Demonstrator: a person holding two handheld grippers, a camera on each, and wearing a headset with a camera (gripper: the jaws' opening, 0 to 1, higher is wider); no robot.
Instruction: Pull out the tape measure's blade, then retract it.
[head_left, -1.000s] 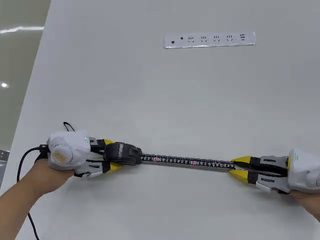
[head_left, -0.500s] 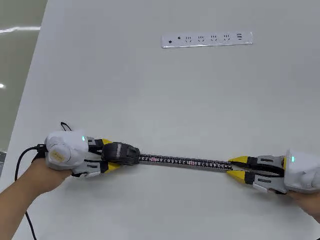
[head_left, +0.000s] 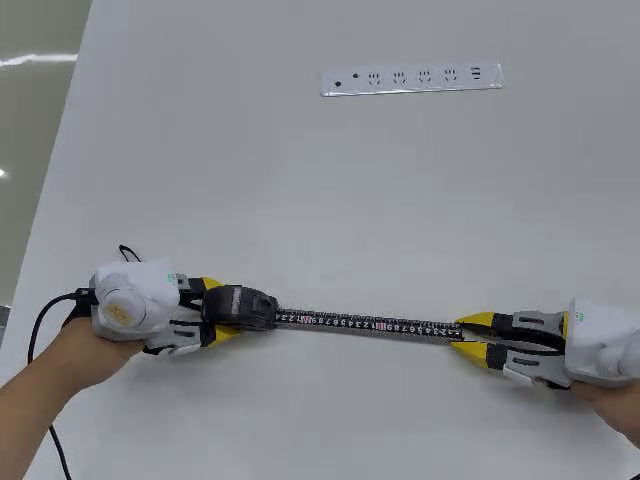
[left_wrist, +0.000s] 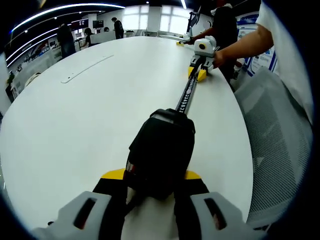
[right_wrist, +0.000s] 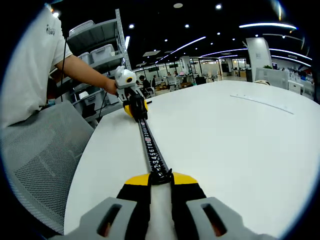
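Observation:
A black tape measure case (head_left: 240, 306) (left_wrist: 161, 150) lies on the white table, clamped between the yellow-tipped jaws of my left gripper (head_left: 222, 308) (left_wrist: 152, 176). Its dark blade (head_left: 365, 324) (left_wrist: 186, 95) (right_wrist: 150, 150) with white numerals runs out flat along the table to the right. My right gripper (head_left: 466, 339) (right_wrist: 160, 177) is shut on the blade's end hook. In the left gripper view the right gripper (left_wrist: 197, 70) sits far off at the blade's end; in the right gripper view the left gripper (right_wrist: 134, 107) holds the case at the far end.
A white power strip (head_left: 411, 79) (left_wrist: 86, 69) (right_wrist: 261, 103) lies flat at the far side of the table. The table's near edge (head_left: 300, 470) runs just below the blade. A grey mesh chair (right_wrist: 35, 155) (left_wrist: 277, 140) stands beside the table.
The blade looks about as long as before, with both grippers holding on. The head camera has shifted a little, so the power strip sits slightly higher and further left.

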